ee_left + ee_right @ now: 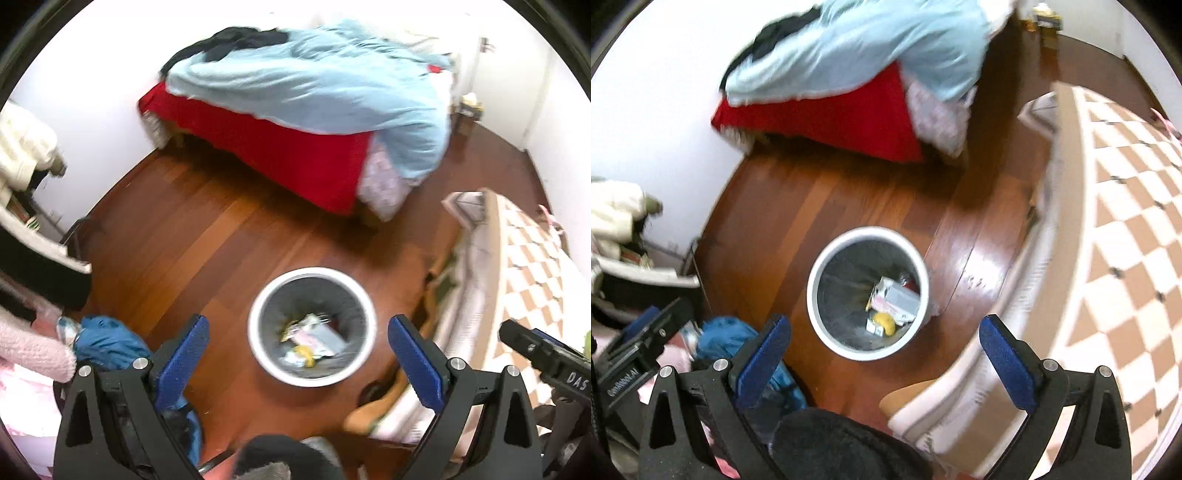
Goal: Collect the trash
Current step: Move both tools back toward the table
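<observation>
A round white trash bin (255, 332) with a grey liner stands on the wooden floor; it also shows in the right wrist view (812, 295). Inside lie pieces of trash (314, 341): paper packaging and something yellow, also seen in the right wrist view (892, 304). My left gripper (299, 358) hangs above the bin, open and empty. My right gripper (884, 358) is just in front of the bin, open and empty. The right gripper's body (546, 358) shows at the right edge of the left wrist view.
A bed with a red sheet (277, 147) and light blue duvet (314, 81) stands beyond the bin. A checkered mattress or cushion (1126, 240) lies at the right. Blue cloth (107, 343) and pink and white clothing (33, 350) are piled at the left. A dark slipper (842, 446) is below.
</observation>
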